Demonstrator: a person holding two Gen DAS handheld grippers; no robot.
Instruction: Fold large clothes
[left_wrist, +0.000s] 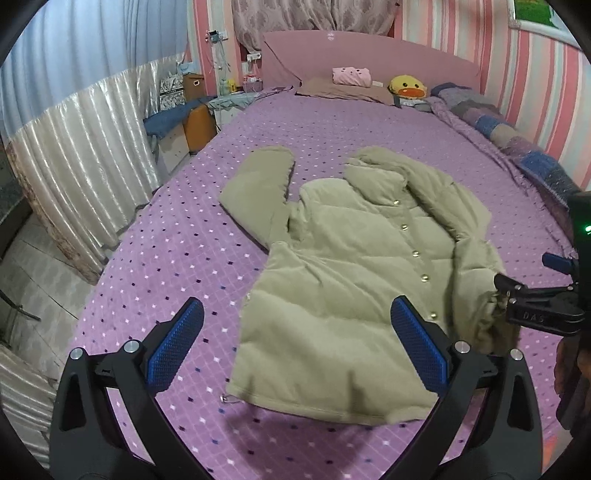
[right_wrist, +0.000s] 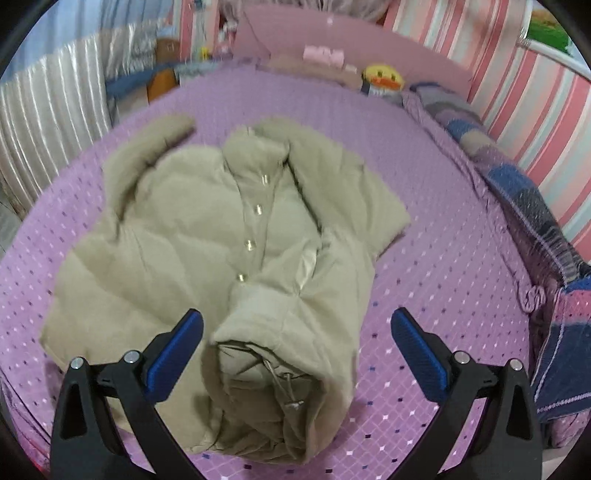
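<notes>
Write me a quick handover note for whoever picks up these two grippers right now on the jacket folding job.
Left gripper: open, empty, hovering over the jacket's hem.
Right gripper: open, empty, at the folded side's bottom edge.
Jacket: buttoned, front up, on the purple bedspread.
Done: the right side and its sleeve are folded in over the front.
Left: the other sleeve is spread out on the bed; fold it and that side in, then probably fold hem to collar.
</notes>
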